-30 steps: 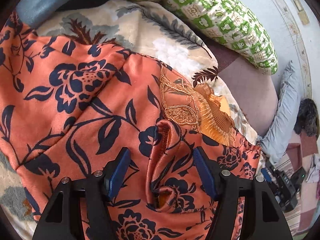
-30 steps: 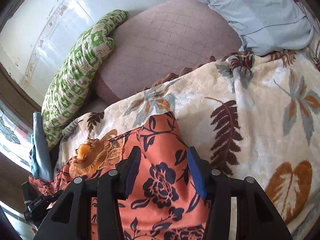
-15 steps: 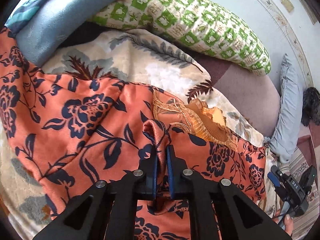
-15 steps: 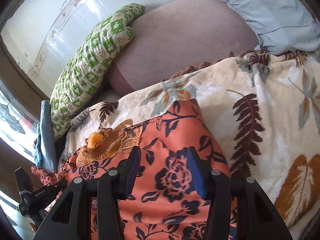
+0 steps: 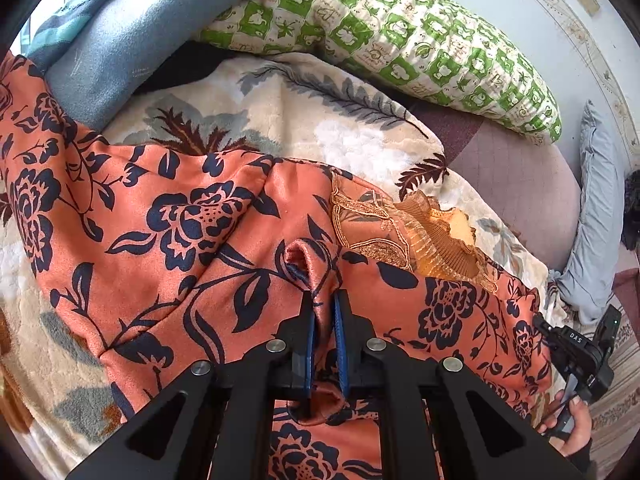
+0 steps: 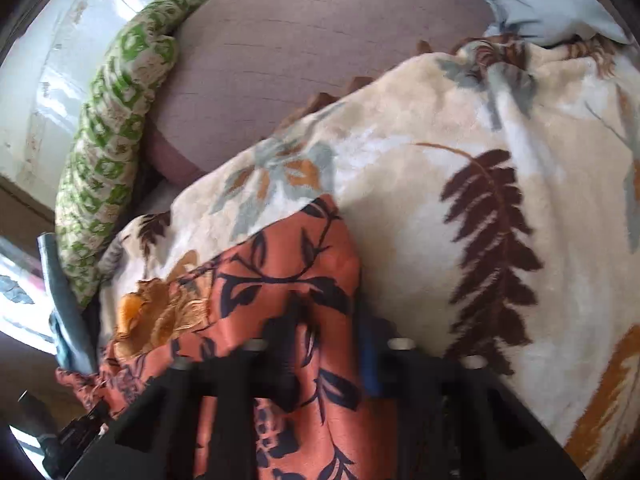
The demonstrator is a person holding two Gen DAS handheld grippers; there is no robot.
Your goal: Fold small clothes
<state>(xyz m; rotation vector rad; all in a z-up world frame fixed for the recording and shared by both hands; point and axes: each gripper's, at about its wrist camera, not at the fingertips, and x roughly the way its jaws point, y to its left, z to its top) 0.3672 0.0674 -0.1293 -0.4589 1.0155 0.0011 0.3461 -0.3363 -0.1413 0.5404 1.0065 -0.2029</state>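
Two grippers on one orange floral garment [image 5: 168, 236], spread on a leaf-print blanket [image 5: 320, 128]. Left wrist view: left gripper [image 5: 324, 320] clenched on a pinched-up ridge of the cloth, gold lace collar [image 5: 404, 228] just beyond, green checked pillow [image 5: 400, 40] behind; a hand [image 5: 572, 428] with the other gripper at lower right. Right wrist view, blurred: right gripper [image 6: 324, 344] jaws have just been closing, cloth bunched between them, grasping the garment's edge by the blanket [image 6: 460, 160].
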